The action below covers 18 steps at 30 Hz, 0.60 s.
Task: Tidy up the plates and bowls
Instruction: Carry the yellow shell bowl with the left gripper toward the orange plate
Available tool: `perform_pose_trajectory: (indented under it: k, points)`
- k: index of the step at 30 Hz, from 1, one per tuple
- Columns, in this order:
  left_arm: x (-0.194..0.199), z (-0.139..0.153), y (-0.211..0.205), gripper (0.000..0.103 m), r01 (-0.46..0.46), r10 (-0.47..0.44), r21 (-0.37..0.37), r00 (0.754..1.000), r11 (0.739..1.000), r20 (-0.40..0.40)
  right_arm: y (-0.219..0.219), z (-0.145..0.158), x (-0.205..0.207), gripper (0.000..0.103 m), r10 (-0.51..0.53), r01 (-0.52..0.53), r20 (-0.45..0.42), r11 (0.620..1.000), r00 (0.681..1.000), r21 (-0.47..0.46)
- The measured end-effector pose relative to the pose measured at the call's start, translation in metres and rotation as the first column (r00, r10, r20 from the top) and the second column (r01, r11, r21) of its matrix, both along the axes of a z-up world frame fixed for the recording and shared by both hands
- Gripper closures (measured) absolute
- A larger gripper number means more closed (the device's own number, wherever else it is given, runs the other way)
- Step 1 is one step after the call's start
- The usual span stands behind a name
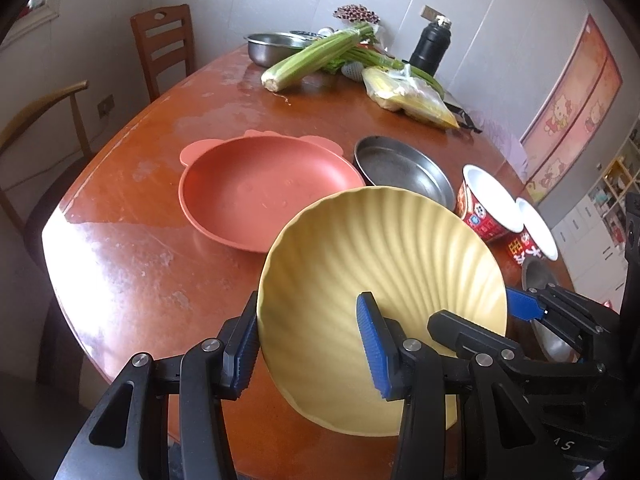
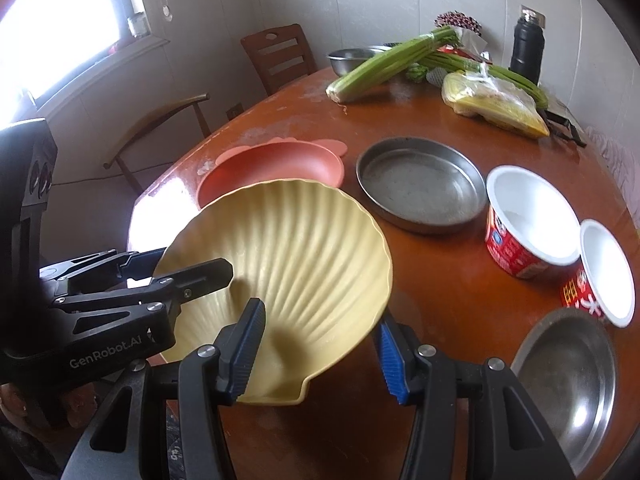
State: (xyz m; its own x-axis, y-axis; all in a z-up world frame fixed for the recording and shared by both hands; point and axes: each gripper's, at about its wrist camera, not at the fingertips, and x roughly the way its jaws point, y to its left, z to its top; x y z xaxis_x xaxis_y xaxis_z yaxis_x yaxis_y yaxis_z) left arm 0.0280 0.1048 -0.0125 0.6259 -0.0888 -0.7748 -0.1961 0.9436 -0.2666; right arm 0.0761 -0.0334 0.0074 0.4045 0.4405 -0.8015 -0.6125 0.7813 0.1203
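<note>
Both grippers' jaws clamp opposite rims of the tilted yellow shell-shaped plate [image 1: 380,280]; the left gripper [image 1: 310,344] is nearer the pink plate [image 1: 264,188] lying just beyond.

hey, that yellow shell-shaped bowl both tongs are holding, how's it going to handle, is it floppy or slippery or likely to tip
The yellow shell bowl probably stays stiff: it keeps its shape tilted between the left tongs and right tongs. Its matte, ribbed surface likely gives fair grip, though each hold is only on the thin rim, so it could pivot. It looks like light plastic, not heavy for its size.
</note>
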Motion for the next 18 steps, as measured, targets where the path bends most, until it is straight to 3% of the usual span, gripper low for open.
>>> perform_pose_trajectory:
  k: [18]
  points:
    - [0.019, 0.022, 0.049, 0.056, -0.093, 0.094, -0.009, 0.994, 0.996, 0.047, 0.053, 0.020, 0.022, 0.049, 0.057, -0.056, 0.051, 0.998, 0.997, -0.007]
